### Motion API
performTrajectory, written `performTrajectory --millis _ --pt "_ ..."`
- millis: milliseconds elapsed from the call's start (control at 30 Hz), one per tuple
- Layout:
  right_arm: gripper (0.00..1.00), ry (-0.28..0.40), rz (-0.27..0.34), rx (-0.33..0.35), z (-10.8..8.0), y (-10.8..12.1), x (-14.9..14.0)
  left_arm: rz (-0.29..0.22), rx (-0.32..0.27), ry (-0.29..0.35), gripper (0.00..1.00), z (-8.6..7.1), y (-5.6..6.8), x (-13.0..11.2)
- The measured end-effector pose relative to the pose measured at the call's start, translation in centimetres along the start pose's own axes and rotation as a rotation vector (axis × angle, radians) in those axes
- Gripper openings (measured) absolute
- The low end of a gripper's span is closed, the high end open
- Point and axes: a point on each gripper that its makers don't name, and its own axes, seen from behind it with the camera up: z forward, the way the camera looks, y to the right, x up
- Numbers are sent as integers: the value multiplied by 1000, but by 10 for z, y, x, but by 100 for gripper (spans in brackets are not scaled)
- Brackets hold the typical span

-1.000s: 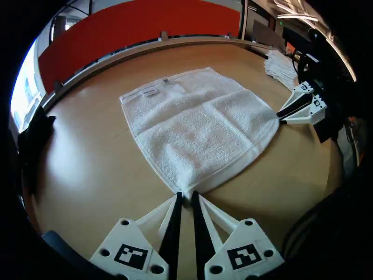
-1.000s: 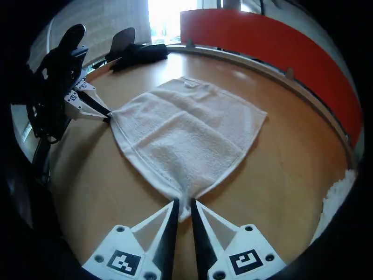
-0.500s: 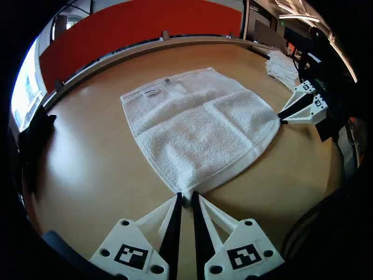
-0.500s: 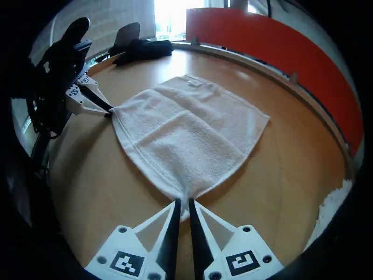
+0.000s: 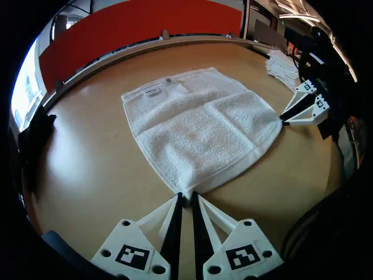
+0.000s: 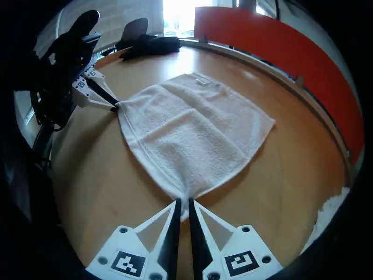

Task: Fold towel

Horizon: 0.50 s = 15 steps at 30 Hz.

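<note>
- Window (image 6: 179,16) daylight blows out white.
- Table (image 5: 79,158) shows soft sheen; towel (image 5: 200,126) casts a thin shadow.
- Both my views are sharp centrally, bent at the rims.

The left claw (image 5: 185,198) has both fingers pinched on the near corner of a white towel (image 5: 200,123) spread flat on the wooden worktop (image 5: 93,158), the right claw (image 5: 283,120) grips its right-hand corner, near a stack of white cloths (image 5: 281,67), and a red panel (image 5: 140,23) lines the far edge.
</note>
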Motion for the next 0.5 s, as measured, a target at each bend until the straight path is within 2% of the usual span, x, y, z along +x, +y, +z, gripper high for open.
performTrajectory --millis 67,267,500 --pt "11 -3 -24 -5 0 0 0 0 1 1 14 0 0 0" --pt "11 9 -23 -50 2 7 7 -7 0 1 14 0 2 0" --pt "11 6 -22 -32 2 6 6 -15 -1 1 13 -1 4 1"
